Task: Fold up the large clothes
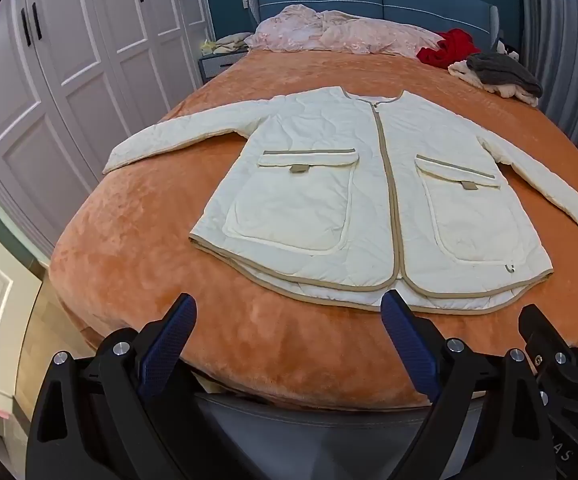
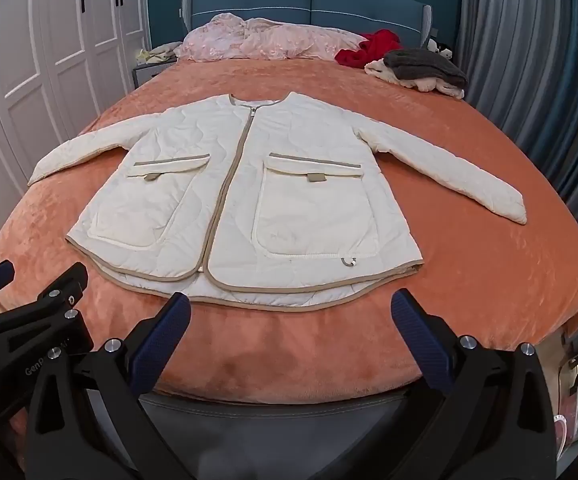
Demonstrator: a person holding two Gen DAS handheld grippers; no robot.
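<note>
Lies flat and face up on the orange bed cover point(image 1: 137, 216): cream quilted jacket point(image 1: 329, 184), zipped, both sleeves spread out, hem toward the cameras and just short of the bed's near edge. Held above that edge, apart from the hem, jaws spread wide with nothing between them: left gripper point(image 1: 289, 320) and right gripper point(image 2: 291, 312), bodies cut off by the frame. Hard to make out at the far end: pink bedding point(image 2: 265, 38), red cloth point(image 2: 369, 50), grey pile point(image 2: 425, 66).
</note>
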